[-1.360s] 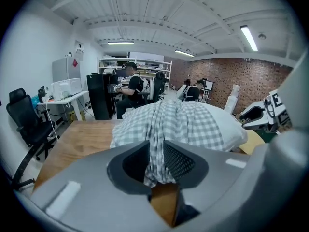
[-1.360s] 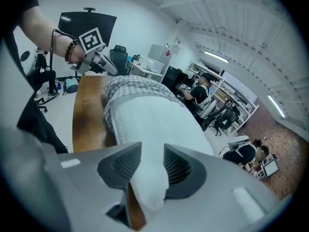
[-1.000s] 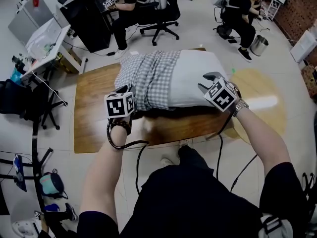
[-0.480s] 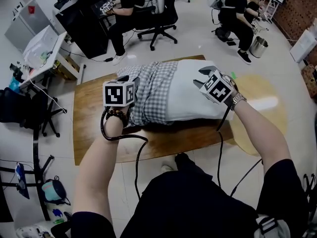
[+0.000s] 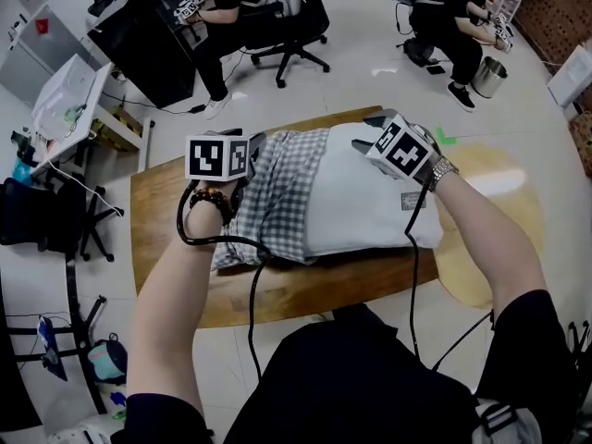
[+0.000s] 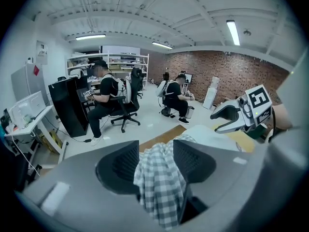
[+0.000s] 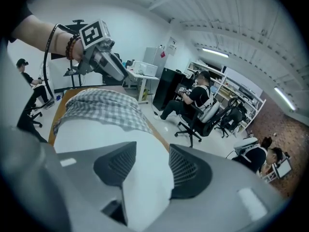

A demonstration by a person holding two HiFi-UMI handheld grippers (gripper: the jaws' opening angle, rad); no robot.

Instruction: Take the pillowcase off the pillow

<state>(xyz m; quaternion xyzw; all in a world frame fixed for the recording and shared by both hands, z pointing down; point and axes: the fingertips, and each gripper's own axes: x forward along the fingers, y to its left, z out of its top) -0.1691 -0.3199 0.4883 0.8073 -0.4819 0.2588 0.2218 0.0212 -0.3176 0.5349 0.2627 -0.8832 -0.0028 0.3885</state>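
Judging by its folds, the grey-and-white checked cloth pillowcase (image 5: 277,192) is light, limp and easy to drag. It is bunched over the left end of the plump, soft white pillow (image 5: 361,202), which lies across the smooth brown wooden worktop (image 5: 166,239). The best hold is probably its gathered hem. The left claw (image 5: 254,141) has just been opening, with checked cloth loose between its jaws. The right claw (image 5: 368,132), also just opening, straddles the bare pillow's corner.
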